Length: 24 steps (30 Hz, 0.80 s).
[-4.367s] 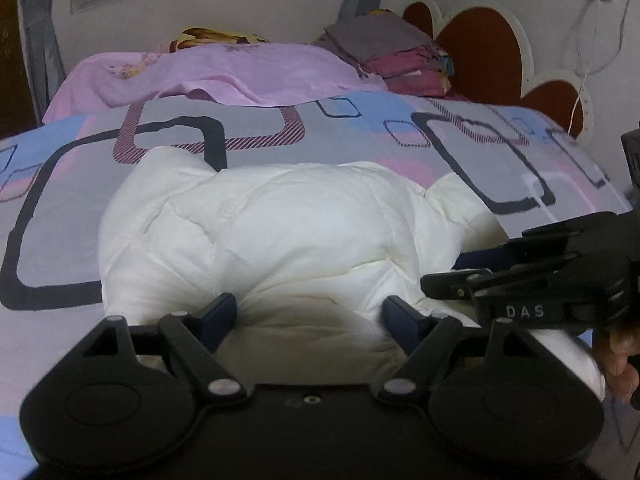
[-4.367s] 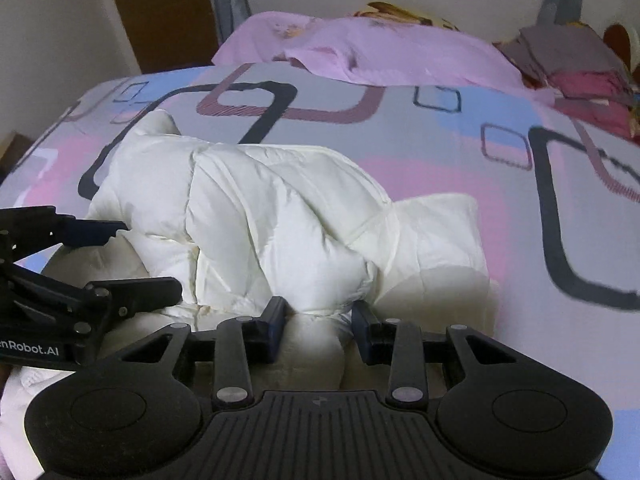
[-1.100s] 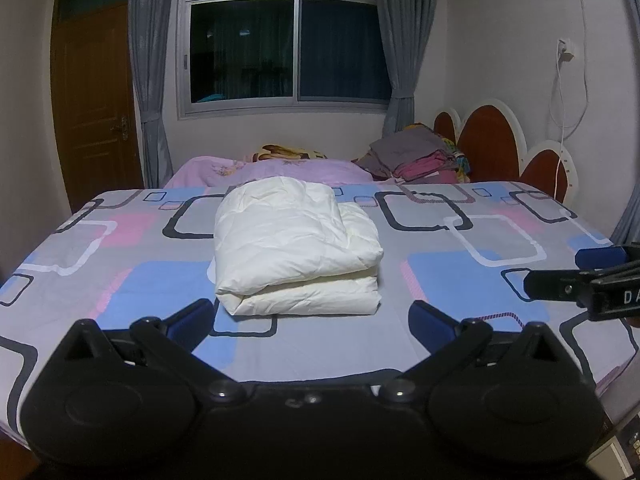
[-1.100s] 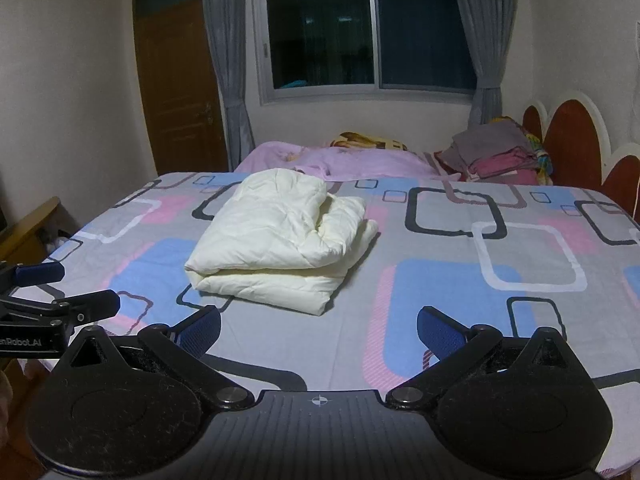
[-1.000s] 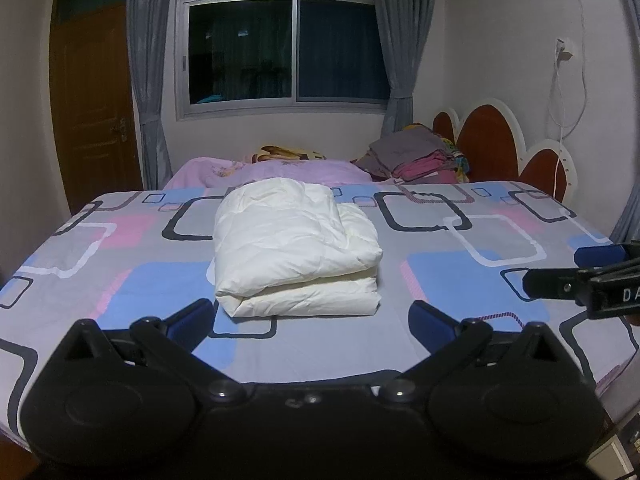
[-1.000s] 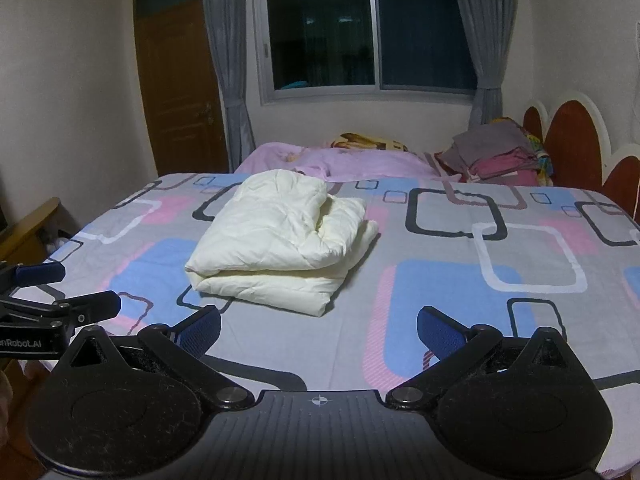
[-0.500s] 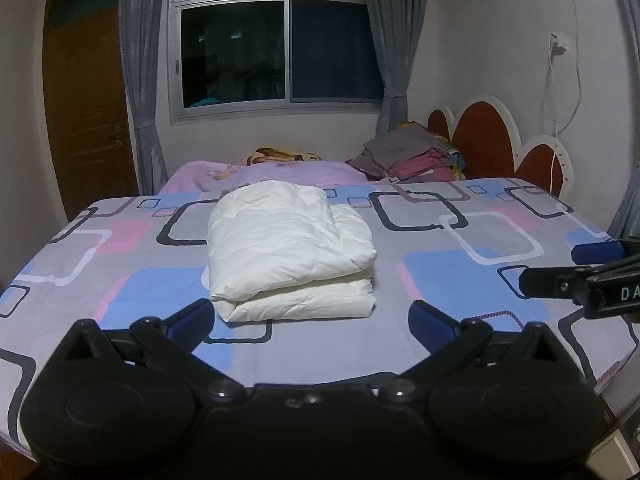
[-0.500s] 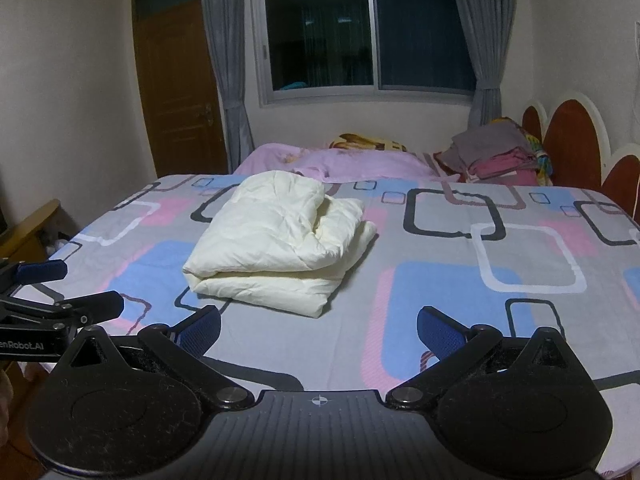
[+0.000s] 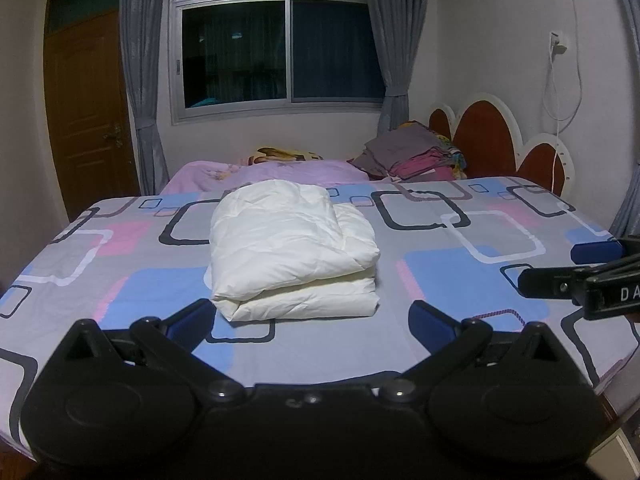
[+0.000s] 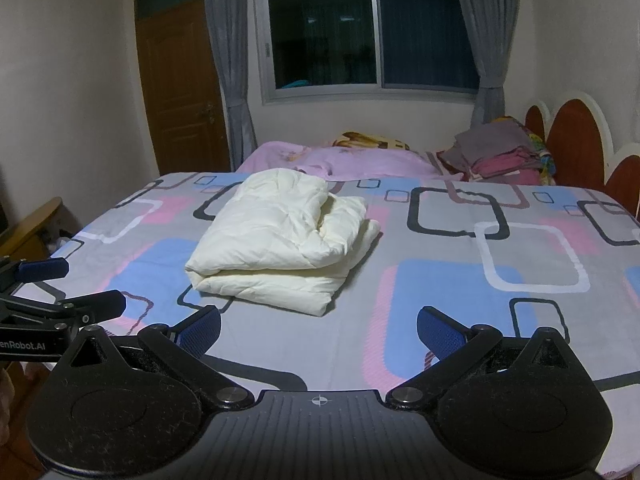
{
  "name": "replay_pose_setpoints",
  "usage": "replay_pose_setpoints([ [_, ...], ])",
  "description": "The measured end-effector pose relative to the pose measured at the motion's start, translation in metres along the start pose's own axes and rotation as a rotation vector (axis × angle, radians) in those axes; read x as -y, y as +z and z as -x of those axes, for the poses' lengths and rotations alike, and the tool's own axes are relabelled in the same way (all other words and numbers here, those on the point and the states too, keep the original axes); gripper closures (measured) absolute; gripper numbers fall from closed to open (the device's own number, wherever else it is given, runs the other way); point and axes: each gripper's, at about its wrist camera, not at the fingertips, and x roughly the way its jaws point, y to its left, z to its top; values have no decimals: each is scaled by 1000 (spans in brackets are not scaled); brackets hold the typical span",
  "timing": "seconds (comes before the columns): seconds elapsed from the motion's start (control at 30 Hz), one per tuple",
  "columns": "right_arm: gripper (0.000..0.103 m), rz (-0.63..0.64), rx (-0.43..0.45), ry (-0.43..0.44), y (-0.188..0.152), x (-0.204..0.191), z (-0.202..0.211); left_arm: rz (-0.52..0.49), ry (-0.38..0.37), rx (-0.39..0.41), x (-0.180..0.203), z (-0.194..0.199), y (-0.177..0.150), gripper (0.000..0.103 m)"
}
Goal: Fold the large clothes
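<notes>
Both claws, left claw (image 9: 310, 322) and right claw (image 10: 318, 330), gape wide and empty off the bed's (image 9: 460, 344) near edge; the folded cream-white padded jacket (image 9: 290, 252) lies ahead, nearer the left one.

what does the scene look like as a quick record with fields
garment: white padded jacket, folded into a bundle
location: on the patterned bedsheet, mid-bed
left gripper: fingers open, empty, short of the jacket
right gripper: fingers open, empty, short of the jacket
background: pink blanket, stack of folded clothes by the headboard
task state: fold looks done
</notes>
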Motion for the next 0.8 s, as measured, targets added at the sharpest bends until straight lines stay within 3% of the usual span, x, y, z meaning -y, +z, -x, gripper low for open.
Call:
replay_pose_setpoints([
  [0.43, 0, -3, -16, 14, 0, -2, -14, -14, -14, 3, -5, -3, -5, 0],
  [0.8, 0, -48, -79, 5, -6, 17, -54, -21, -20, -37, -21, -35, -11, 0],
])
